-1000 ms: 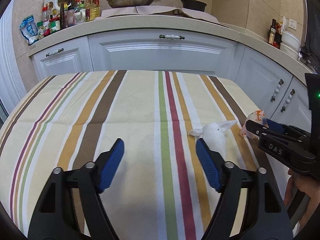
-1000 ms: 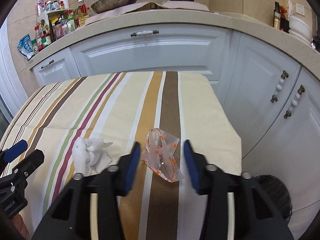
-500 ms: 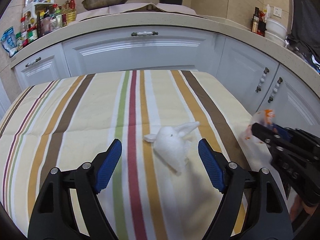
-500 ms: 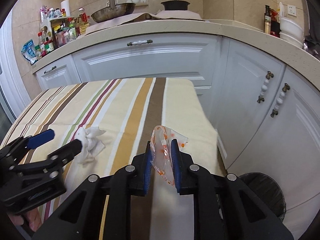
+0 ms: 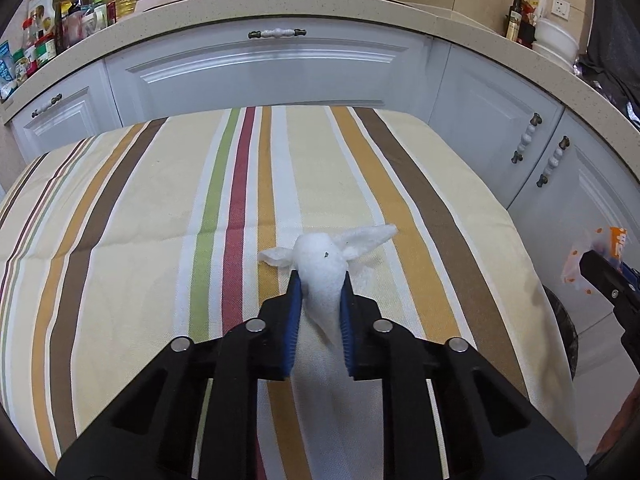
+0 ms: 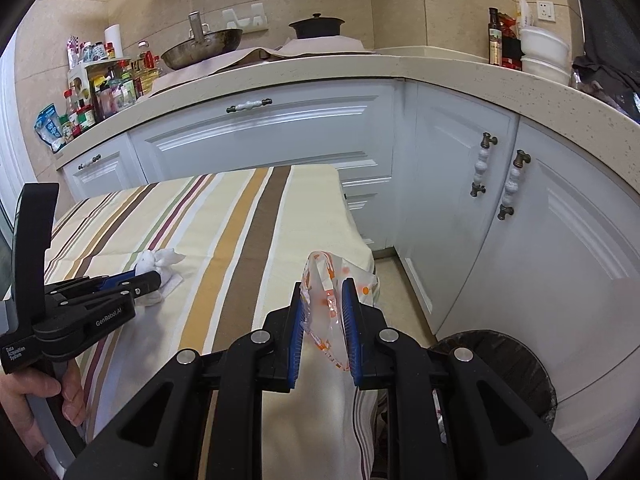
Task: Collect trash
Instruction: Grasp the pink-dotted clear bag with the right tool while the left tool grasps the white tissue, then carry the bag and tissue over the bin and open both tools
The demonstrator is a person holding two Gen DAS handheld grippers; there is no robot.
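Tissue (image 5: pixel 322 276), white and crumpled, sits clamped between the blue pads of our left gripper (image 5: pixel 319 280); the fingers are closed on its lower half, and two twisted ends stick out past the tips to either side. We hold it low over the table (image 5: pixel 140 208), which carries a striped cloth; from the left wrist view we cannot tell whether the wad touches the cloth. In the right wrist view the same wad shows at the tips of the left gripper (image 6: pixel 148 276), above the near left part of the table (image 6: pixel 248 216), with the person's hand (image 6: pixel 28 396) wrapped around the handle below. Our right gripper (image 6: pixel 324 300) has its fingers closed on a clear plastic wrapper (image 6: pixel 326 312) with orange dots and an orange edge; the wrapper stands upright between the pads and rises above their tips. We hold this gripper beyond the right edge of the table, over the hanging cloth. A dark round trash bin (image 6: pixel 500 364) stands on the floor just right of and below the right gripper, in front of the white cabinets (image 6: pixel 480 240). From the left wrist view the wrapper (image 5: pixel 588 256) appears at the far right, off the table, pinched in the right gripper (image 5: pixel 604 276).
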